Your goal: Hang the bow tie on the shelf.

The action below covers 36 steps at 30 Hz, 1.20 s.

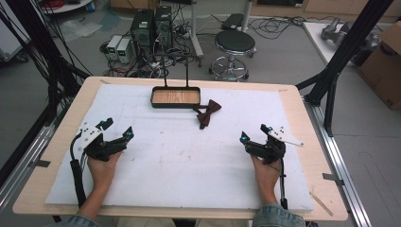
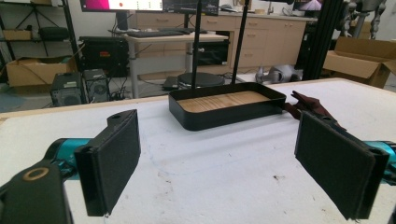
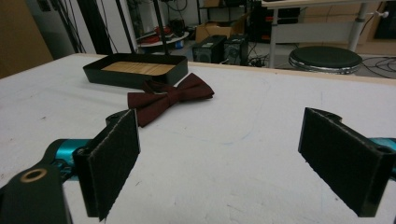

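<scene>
High view: left gripper (image 1: 117,129) and right gripper (image 1: 253,132) rest on white mat (image 1: 179,161) over table (image 1: 307,165), well apart, each held by a hand; fingers of both apart, nothing between. Black tray (image 1: 175,97) with wood floor at far centre; maroon bow tie (image 1: 208,113) just beside its right corner.

Left gripper view: fingers (image 2: 114,161) wide apart; tray ahead, tie's edge past tray's right end.

Right gripper view: fingers (image 3: 112,158) apart; whole tie flat on mat, touching tray's near wall; stool (image 3: 325,59) beyond table.

A: Where is the tray (image 1: 175,97)?
B: At the table's (image 1: 302,151) far middle, on the mat (image 1: 189,161).
A: And the bow tie (image 1: 208,113)?
B: Just right of the tray, slightly nearer.
</scene>
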Each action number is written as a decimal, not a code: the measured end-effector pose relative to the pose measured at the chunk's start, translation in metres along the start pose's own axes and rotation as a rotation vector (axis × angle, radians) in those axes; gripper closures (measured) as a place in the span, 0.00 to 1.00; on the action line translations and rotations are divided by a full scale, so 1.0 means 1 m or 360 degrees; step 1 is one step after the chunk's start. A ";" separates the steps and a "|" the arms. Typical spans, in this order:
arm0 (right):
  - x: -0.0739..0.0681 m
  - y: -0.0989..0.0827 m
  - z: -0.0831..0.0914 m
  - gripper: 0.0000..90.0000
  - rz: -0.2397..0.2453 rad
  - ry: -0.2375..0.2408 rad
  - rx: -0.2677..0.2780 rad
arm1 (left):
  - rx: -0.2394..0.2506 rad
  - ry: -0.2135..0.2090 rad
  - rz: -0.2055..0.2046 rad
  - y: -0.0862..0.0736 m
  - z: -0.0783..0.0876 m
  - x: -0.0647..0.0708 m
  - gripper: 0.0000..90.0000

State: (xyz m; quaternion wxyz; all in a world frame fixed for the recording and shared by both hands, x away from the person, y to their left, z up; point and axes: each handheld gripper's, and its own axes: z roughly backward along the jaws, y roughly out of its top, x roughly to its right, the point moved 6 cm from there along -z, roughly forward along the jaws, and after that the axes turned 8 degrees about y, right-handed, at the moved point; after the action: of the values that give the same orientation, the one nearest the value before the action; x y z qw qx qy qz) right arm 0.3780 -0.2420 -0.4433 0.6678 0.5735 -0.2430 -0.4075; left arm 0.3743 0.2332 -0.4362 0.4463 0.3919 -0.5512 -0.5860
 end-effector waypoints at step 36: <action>0.002 0.000 0.001 0.13 0.0002 -0.0049 0.0000 | -0.0010 -0.0038 0.0004 -0.003 -0.001 0.003 0.17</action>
State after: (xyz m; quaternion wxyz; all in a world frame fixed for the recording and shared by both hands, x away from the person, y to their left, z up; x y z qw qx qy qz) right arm 0.3787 -0.2446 -0.4432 0.6642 0.5669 -0.2537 -0.4159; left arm 0.3742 0.2298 -0.4388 0.4417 0.3827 -0.5552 -0.5918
